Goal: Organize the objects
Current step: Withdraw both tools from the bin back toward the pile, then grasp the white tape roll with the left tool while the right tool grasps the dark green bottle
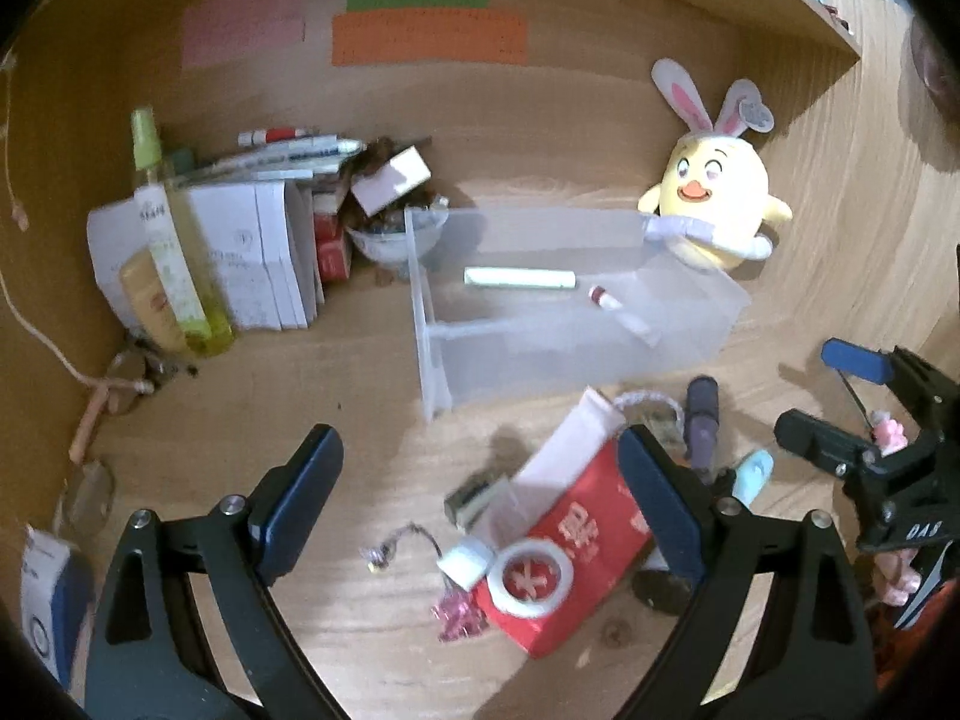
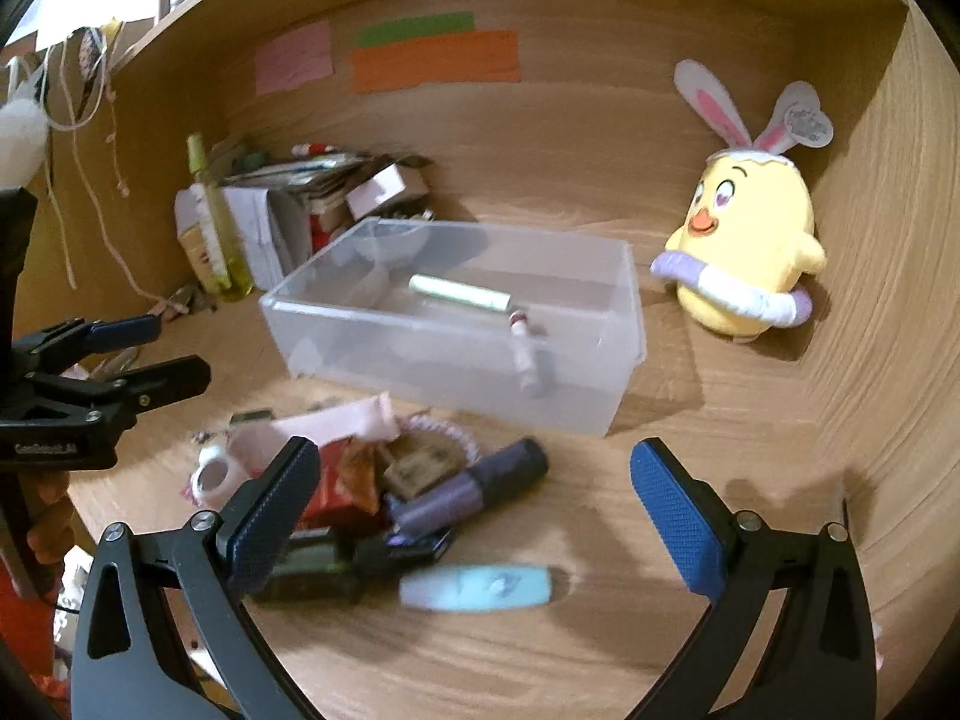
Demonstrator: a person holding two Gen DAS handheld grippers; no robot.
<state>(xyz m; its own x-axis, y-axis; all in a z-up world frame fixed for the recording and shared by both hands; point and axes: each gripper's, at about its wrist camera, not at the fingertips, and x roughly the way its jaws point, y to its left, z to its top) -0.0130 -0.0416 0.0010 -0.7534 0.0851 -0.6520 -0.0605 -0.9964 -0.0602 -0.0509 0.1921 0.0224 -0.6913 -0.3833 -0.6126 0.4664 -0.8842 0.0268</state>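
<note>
A clear plastic bin [image 1: 690,324] [image 2: 624,324] sits mid-desk holding a pale green tube [image 1: 519,278] [image 2: 459,293] and a small red-capped tube [image 1: 618,309] [image 2: 525,351]. In front lies a pile: a red-and-white pouch [image 1: 576,534], a white tape ring [image 1: 531,579] [image 2: 213,477], a purple marker [image 1: 702,420] [image 2: 474,489], a light blue tube [image 1: 753,474] [image 2: 477,588]. My left gripper [image 1: 480,492] is open above the pouch. My right gripper [image 2: 474,498] [image 1: 840,396] is open over the marker and blue tube.
A yellow chick plush [image 1: 714,204] [image 2: 750,252] stands right of the bin. Papers, pens and a yellow-green spray bottle [image 1: 174,258] [image 2: 216,234] crowd the back left corner. Wooden walls enclose the desk. Glasses [image 1: 90,498] lie at the left.
</note>
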